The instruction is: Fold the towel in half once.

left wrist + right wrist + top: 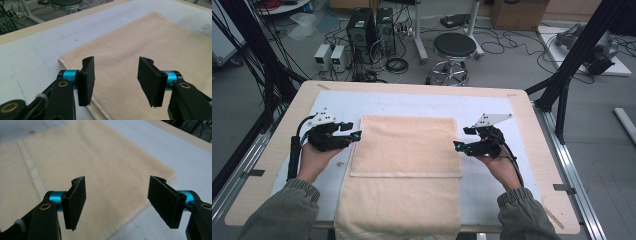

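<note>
A cream towel (404,150) lies folded on the white mat, its lower layer hanging over the table's front edge. My left gripper (353,131) sits at the towel's left edge, jaws open, nothing between the pads. In the left gripper view the left gripper (116,81) hovers over the towel's (150,45) near edge. My right gripper (460,138) is at the towel's right edge, also open and empty. The right gripper view shows the right gripper (120,203) spread wide above the towel (100,167) near its folded corner and hem stripe (30,170).
The white mat (492,107) covers most of the wooden table (532,150). Behind the table stand a black stool (454,47), computer towers (362,30) and tangled cables on the floor. Black frame posts (582,45) rise at both sides.
</note>
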Demonstrator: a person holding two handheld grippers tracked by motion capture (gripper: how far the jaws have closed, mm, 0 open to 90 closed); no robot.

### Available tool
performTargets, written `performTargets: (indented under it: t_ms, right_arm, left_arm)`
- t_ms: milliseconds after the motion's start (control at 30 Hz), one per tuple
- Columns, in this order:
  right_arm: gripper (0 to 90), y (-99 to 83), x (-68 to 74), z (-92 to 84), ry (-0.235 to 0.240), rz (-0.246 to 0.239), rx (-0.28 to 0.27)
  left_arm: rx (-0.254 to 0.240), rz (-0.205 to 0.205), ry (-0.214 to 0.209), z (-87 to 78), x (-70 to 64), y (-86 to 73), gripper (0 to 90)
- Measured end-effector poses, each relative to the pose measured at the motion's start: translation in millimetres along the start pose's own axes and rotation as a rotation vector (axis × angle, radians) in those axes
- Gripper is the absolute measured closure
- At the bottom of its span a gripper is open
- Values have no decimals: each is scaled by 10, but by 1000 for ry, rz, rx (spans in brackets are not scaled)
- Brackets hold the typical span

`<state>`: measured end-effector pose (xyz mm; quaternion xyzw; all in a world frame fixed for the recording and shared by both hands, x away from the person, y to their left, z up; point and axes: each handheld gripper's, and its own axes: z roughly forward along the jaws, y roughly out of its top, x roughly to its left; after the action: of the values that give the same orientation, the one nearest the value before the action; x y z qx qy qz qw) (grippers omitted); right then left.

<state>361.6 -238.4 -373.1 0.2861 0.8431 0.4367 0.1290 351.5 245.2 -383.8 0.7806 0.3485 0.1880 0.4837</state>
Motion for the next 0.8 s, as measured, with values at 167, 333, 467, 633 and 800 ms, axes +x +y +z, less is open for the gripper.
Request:
performTargets:
  t_ms: [167,333,467,633,800]
  right_arm:
    - [224,-4,164,-36,0,-41,24]
    - [232,-156,255,-58,-10,-44,7]
    - [267,-304,313,-12,1,-34,11]
    - [370,-438,382,105,35,-42,32]
    - [480,-533,424,229,59,-59,69]
  left_arm:
    - [21,28,-43,-59,-152,-148,457]
    - [16,24,-62,-100,-243,-290,428]
    - [19,22,-89,-123,-325,-384,416]
    - [58,53,-114,-114,-400,-467,440]
    - [124,62,-137,-42,-413,-586,489]
